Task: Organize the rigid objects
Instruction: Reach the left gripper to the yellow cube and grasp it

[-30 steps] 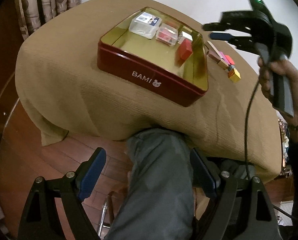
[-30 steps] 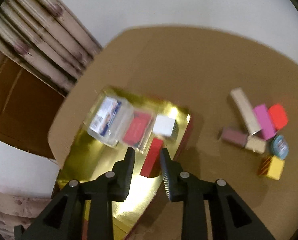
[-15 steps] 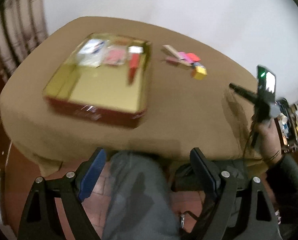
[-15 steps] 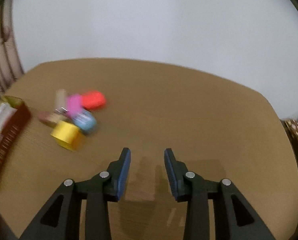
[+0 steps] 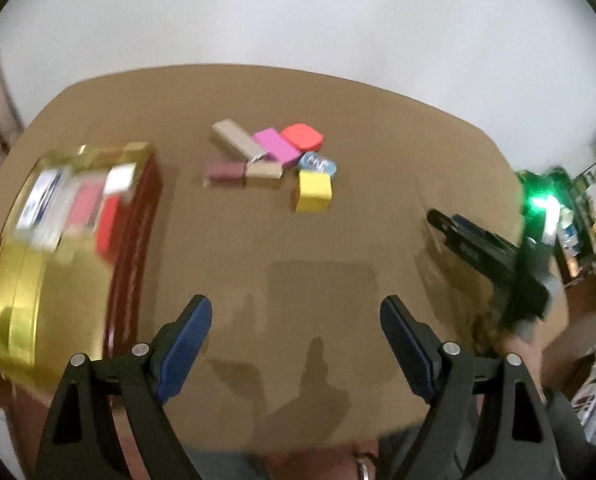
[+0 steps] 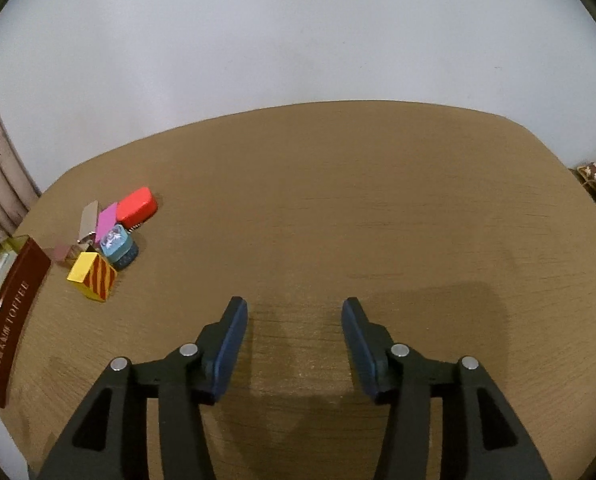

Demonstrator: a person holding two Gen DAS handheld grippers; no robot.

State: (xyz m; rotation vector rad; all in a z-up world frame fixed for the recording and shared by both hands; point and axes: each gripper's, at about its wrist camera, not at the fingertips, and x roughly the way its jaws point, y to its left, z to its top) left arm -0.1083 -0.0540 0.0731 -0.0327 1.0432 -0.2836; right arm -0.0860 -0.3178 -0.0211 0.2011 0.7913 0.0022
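I judge I'm between picks: some pieces already sit in the red-sided tin box with the gold interior (image 5: pixel 134 216) at the left of the table (image 6: pixel 338 200), and a cluster of loose pieces waits on the cloth. Neither gripper carries anything.

My right gripper (image 6: pixel 294 344) hangs over bare table at the near middle, its jaws opening with nothing between them. In its view the cluster lies well off to the far left: the yellow cube with red stripes (image 6: pixel 92 276) nearest, the small blue-lidded tin (image 6: pixel 116 242) just behind it, then the red rounded block (image 6: pixel 137 207), the pink flat bar (image 6: pixel 107 218) and a beige bar (image 6: pixel 88 216). The tin box stands just left of the cluster.

My left gripper (image 5: pixel 296 340) is spread wide and empty, low over the near edge. From there the cluster is straight ahead and further off, well apart from the fingers: the yellow cube closest, with a mauve block (image 5: pixel 226 170) and a tan block (image 5: pixel 263 170) to its left.

Next, I think, the right gripper must swing left and forward, line its jaws across the yellow cube's flat sides and come down around it. The pieces touch one another, so a careless approach could nudge the blue-lidded tin.
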